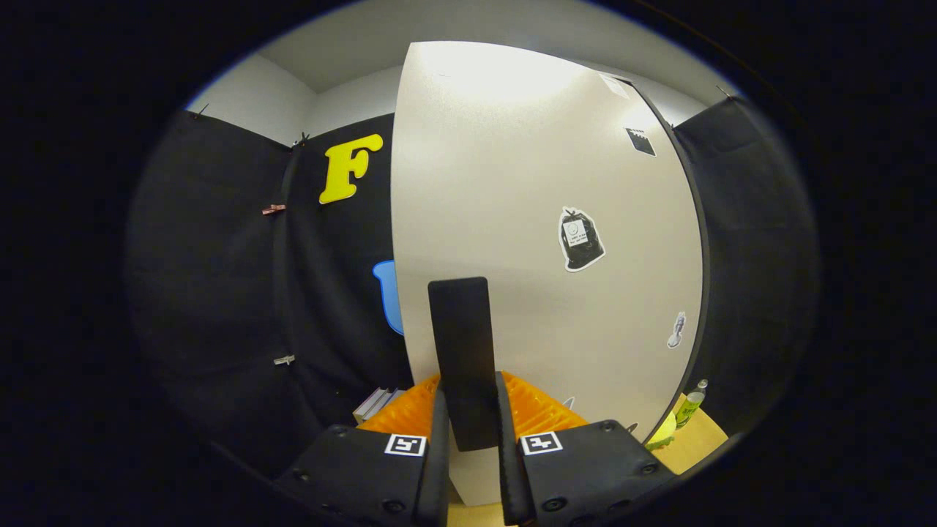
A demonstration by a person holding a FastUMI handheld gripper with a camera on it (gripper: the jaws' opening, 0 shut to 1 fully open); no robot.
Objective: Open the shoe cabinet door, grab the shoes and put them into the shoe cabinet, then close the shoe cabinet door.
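One gripper (470, 432), jaws clamped on black door handle (461, 359); one cabinet door (542, 219), 3 stickers.

Hand-held gripper (468, 421): square-patterned marker tags, screws on finger mounts.

The fisheye camera is riding on the gripper (472, 446), looking forward along its fingers from very close at the tall white cabinet door (542, 241), whose black handle (463, 359) the fingers are flanking.

Claw (468, 432) clamped on door handle (463, 359)
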